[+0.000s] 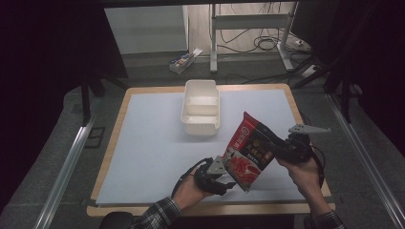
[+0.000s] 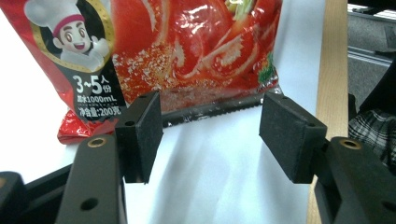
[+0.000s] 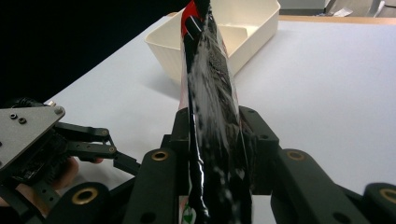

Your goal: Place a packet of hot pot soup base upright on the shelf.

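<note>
The right tongs [image 1: 279, 147] are clamped tight on a glossy red plastic food pouch [image 1: 249, 150] printed with a cartoon chef and red food, gripping it by its right edge; in the right gripper view the pouch [image 3: 212, 121] stands edge-on between the two black pads [image 3: 254, 140], which press on it from both sides. In the high view the pouch is held up over the near right part of the pale blue sheet [image 1: 157, 143] covering the wooden tabletop [image 1: 117, 121], tilted so that its top points far and left and its lower corner comes down close to the sheet. The left tongs [image 1: 228, 183] sit just left of that lower corner, with the jaws partly open and nothing between them; in the left gripper view the pouch's crimped bottom seam [image 2: 210, 109] lies just beyond the two pads [image 2: 142, 135], which do not press on it. Farther off, near the middle of the sheet, stands a cream rectangular plastic box with two compartments [image 1: 200, 107], its open top up; it is apart from the pouch and both tongs. The person's hands come in from the near edge, with plaid sleeves [image 1: 157, 214] at the wrists.
</note>
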{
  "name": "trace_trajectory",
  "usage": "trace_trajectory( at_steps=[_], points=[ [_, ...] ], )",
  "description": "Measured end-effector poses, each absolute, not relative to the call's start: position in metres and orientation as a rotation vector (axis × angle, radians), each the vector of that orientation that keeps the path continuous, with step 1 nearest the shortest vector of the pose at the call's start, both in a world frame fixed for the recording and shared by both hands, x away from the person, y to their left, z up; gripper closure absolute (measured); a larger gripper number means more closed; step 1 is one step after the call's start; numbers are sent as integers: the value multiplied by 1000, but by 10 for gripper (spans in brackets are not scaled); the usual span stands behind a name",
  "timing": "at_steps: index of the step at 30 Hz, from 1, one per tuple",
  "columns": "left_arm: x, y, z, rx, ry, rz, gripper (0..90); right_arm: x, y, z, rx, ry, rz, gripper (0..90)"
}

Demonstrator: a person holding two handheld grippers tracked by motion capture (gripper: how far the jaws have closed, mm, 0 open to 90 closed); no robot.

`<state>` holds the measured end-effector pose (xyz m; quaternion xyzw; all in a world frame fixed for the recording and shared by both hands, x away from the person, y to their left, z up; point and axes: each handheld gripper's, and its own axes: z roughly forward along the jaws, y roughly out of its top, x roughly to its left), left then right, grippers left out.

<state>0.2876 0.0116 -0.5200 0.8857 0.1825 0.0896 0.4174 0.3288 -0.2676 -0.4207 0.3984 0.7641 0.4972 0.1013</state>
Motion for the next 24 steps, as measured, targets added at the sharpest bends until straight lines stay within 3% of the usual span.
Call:
trace_trajectory(
  at_steps=[24],
  points=[
    [274,25,-517,2197,468,242,359,337,-259,-394,1089,2288,1411,691]
  ],
)
